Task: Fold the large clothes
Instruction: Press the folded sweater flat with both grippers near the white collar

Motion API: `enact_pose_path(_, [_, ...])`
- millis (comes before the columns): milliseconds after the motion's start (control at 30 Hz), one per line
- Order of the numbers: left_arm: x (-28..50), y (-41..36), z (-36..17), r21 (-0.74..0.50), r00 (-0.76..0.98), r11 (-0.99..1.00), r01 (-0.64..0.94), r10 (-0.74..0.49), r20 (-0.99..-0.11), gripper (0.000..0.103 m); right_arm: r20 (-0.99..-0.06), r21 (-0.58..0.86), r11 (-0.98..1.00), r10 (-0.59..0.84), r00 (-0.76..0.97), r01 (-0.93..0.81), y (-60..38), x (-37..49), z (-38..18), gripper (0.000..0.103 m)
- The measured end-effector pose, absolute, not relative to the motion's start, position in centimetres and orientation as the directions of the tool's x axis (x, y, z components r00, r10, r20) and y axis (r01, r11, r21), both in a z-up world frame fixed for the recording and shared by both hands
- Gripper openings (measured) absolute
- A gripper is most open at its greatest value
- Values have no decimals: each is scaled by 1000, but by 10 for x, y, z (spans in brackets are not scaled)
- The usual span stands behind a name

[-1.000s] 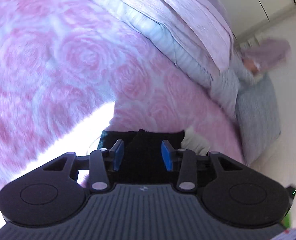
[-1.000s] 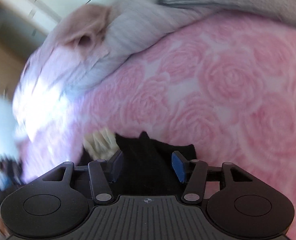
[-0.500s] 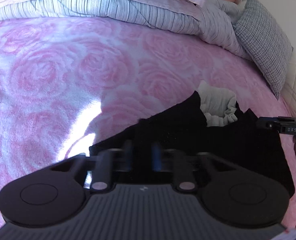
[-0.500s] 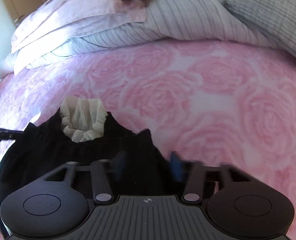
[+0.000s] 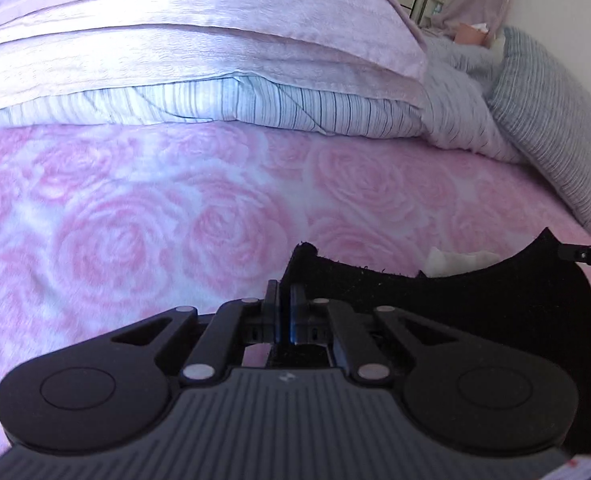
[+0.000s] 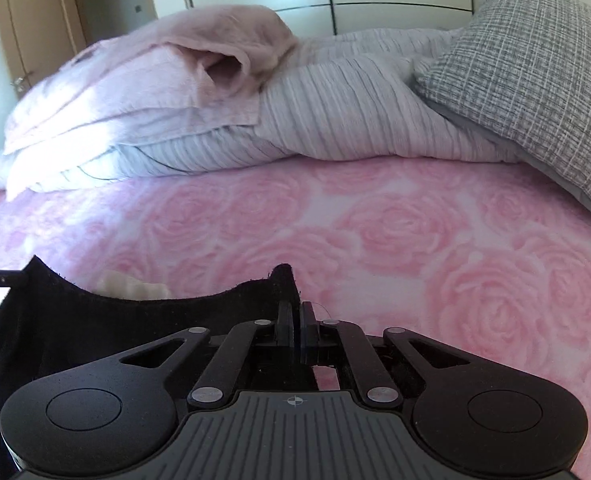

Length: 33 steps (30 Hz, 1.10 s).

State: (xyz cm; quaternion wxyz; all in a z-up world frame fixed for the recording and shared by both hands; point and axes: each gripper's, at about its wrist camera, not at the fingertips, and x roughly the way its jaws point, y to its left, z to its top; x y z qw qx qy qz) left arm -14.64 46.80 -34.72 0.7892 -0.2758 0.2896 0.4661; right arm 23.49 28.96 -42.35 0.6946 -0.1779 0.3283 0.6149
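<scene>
Black garment (image 5: 475, 304) is stretched over the pink rose blanket (image 5: 143, 216) on the bed, held by two corners. My left gripper (image 5: 283, 304) is clamped tight on one peaked corner, my right gripper (image 6: 295, 320) is pinched on the other, so the top edge sags between them. A cream ruffled bit (image 6: 131, 286) peeks just past that edge. Beyond the garment, a striped duvet (image 6: 355, 128) with a pink towel (image 6: 155, 80) on top lies along the far side, next to a grey checked pillow (image 6: 535, 80).
</scene>
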Motion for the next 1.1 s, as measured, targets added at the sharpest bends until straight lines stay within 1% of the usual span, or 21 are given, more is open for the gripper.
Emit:
enact_pose_path(100, [-134,477,-360,-131,373,414,-901,582,-722,2,-691,112,215,719,80,-970,296,235,-433,0])
enact_pose_path(133, [-130,480,-367,-129,364,413,-902,564,-741,3,-709,102,220,700,84,-970,300,235,-439,0])
enact_pose_path(200, [-123,483,-381,-87,304,396,-914,530,-792,10,-789,86,230,610,75,-969,309,236,-453,0])
enact_pose_path(233, [-124,481,-384,-72,283,383,-921,530,-799,12,-820,64,244,566,88,-968,311,236,-457,1])
enact_pose_path(267, [-129,478,-384,-75,276,367,-927,533,-800,22,-822,41,264,557,118,-964,308,237,-456,8])
enact_pose_path(300, [-136,473,-382,-98,284,352,-931,531,-798,28,-815,40,287,564,136,-957,301,239,-451,20])
enact_pose_path(333, [-147,467,-378,-129,301,338,-932,525,-796,30,-812,65,318,568,135,-946,291,244,-445,27])
enact_pose_path(367, [-159,460,-373,-159,315,324,-933,515,-797,33,-810,111,351,574,120,-930,278,250,-438,37])
enact_pose_path(400, [-171,451,-369,-180,321,308,-934,502,-803,34,-803,166,374,588,95,-912,261,255,-430,41])
enact_pose_path(467, [-200,426,-360,-232,341,274,-933,472,-813,35,-795,276,407,606,31,-871,220,266,-417,46])
enact_pose_path(567, [-242,380,-352,-322,364,172,-931,405,-839,37,-804,385,451,592,-53,-805,154,276,-411,49])
enact_pose_path(633, [-265,348,-351,-383,382,74,-921,365,-849,43,-807,446,486,582,-103,-751,118,275,-412,50])
enact_pose_path(667, [-275,334,-352,-412,390,14,-911,353,-851,48,-808,472,504,576,-127,-723,105,273,-414,50])
enact_pose_path(700, [-283,322,-355,-446,403,-51,-894,346,-847,52,-807,491,521,574,-140,-698,96,269,-416,50])
enact_pose_path(800, [-301,297,-366,-564,468,-237,-791,359,-808,55,-796,540,591,590,-136,-599,78,266,-427,50])
enact_pose_path(867, [-302,291,-375,-605,495,-304,-736,368,-787,55,-780,575,618,612,-131,-535,75,265,-435,49])
enact_pose_path(933, [-297,292,-383,-633,521,-320,-705,371,-769,49,-763,603,618,631,-139,-503,77,265,-438,21])
enact_pose_path(967, [-293,295,-385,-641,531,-304,-705,372,-761,22,-765,599,616,630,-137,-512,79,266,-436,4])
enact_pose_path(1000, [-289,299,-386,-636,530,-279,-720,371,-763,6,-768,587,610,628,-128,-532,81,268,-433,4])
enact_pose_path(1100, [-286,308,-372,-580,476,-186,-793,404,-781,6,-751,557,567,656,-77,-607,83,272,-413,3])
